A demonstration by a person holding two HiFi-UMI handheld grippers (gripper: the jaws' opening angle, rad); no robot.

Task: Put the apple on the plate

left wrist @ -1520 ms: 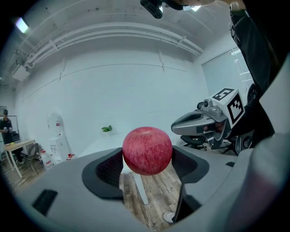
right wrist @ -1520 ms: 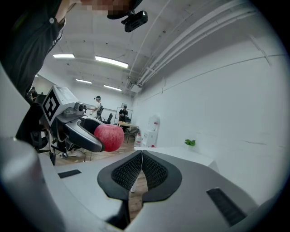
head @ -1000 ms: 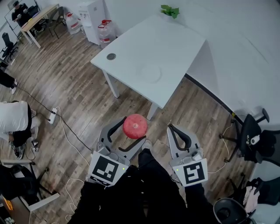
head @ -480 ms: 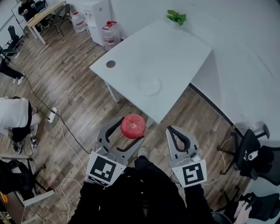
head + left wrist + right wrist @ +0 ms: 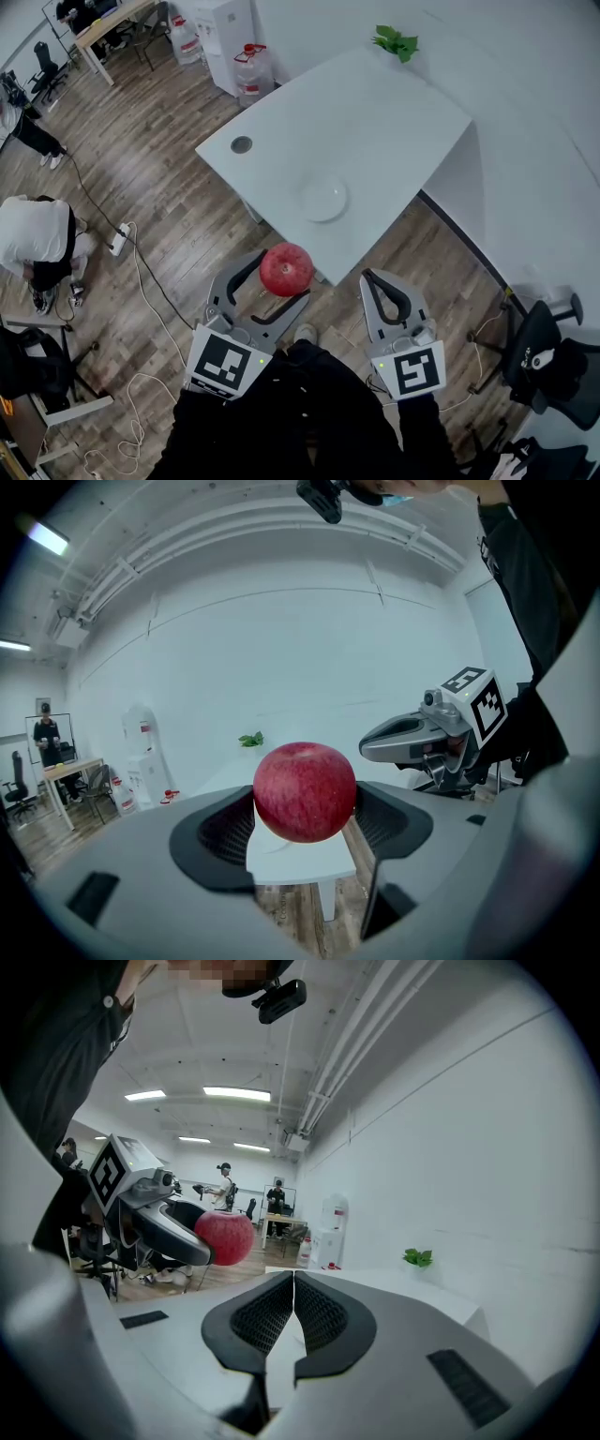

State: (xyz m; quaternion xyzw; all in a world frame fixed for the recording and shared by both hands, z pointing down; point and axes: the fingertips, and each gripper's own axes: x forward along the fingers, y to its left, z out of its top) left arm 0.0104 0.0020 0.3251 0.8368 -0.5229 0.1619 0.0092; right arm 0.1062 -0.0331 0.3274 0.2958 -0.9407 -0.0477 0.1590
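Note:
A red apple (image 5: 286, 269) (image 5: 305, 791) (image 5: 225, 1237) sits clamped between the jaws of my left gripper (image 5: 272, 281) (image 5: 305, 808), held over the wooden floor just short of the white table's near edge. The white plate (image 5: 324, 201) lies on the white table (image 5: 375, 122), a little beyond the apple and to its right. My right gripper (image 5: 380, 286) (image 5: 293, 1312) is shut with nothing in it, level with the left one and to its right.
A small green plant (image 5: 397, 41) stands at the table's far corner and a round cable grommet (image 5: 241, 144) at its left corner. Water jugs (image 5: 254, 64) and a dispenser stand beyond. A person (image 5: 37, 246) crouches at left; office chairs (image 5: 539, 352) are at right.
The view has closed in on the table: the plate now lies nearer the apple. Both grippers keep their pose, the apple still held in the left.

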